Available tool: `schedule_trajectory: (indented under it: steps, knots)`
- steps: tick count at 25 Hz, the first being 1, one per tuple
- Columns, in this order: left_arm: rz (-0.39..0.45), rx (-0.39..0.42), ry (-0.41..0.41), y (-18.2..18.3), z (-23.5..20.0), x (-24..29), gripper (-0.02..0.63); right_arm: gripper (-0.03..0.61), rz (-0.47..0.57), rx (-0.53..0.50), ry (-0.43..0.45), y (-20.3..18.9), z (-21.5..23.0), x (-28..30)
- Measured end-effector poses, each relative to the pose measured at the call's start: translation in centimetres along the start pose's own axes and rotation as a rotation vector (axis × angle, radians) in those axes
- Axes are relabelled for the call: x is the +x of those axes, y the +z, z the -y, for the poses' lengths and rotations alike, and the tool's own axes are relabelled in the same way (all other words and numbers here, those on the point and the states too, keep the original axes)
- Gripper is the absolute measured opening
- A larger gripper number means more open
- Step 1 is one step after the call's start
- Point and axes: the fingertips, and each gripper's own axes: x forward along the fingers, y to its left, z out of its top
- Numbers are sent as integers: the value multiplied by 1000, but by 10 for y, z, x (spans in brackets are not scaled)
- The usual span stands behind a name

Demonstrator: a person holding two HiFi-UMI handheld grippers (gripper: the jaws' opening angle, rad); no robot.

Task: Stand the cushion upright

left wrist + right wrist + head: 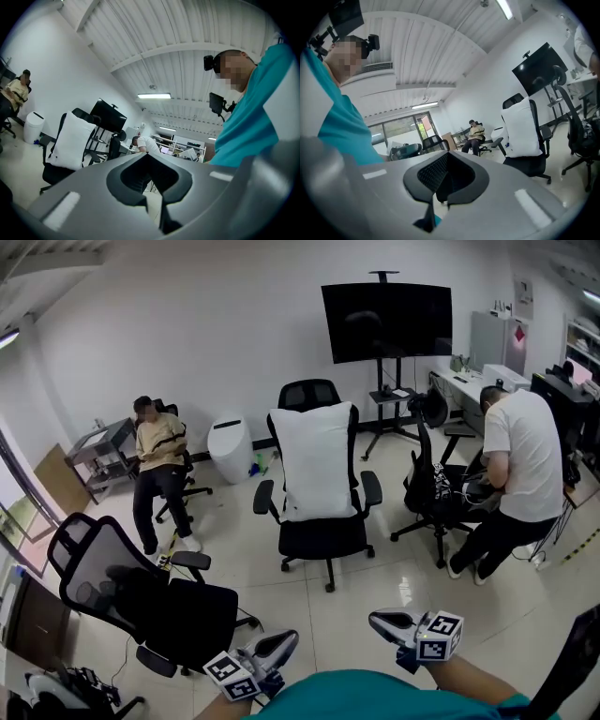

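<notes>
A white cushion (317,460) stands upright on a black office chair (323,538) in the middle of the room, leaning on the backrest. Both grippers are far from it, low and close to my body. My left gripper (289,638) points toward the chair with its jaws together and nothing between them. My right gripper (375,619) is likewise shut and empty. In the left gripper view the cushion (70,140) shows at the left, beyond the closed left gripper (149,160). In the right gripper view the cushion (522,126) sits at the right, past the closed right gripper (445,158).
A black mesh chair (141,606) stands close on my left. A person sits on a chair (159,460) at the back left, beside a white bin (230,448). Another person (516,474) bends over a loaded black chair (433,488) at the right. A TV on a stand (386,320) is at the back.
</notes>
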Motion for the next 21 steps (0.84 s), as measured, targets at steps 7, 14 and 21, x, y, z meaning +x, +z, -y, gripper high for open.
schedule_trajectory:
  steps: [7, 14, 21]
  knots:
    - [21, -4, 3, 5, -5, -14, 12, 0, -18, -39, -9, 5, -7, 11]
    - [32, 1, 7, 7, -5, -15, 12, 0, -35, -76, 4, 7, -9, 14]
    - [44, 10, 7, 13, -6, -16, 12, 0, -42, -102, 0, 13, -7, 12]
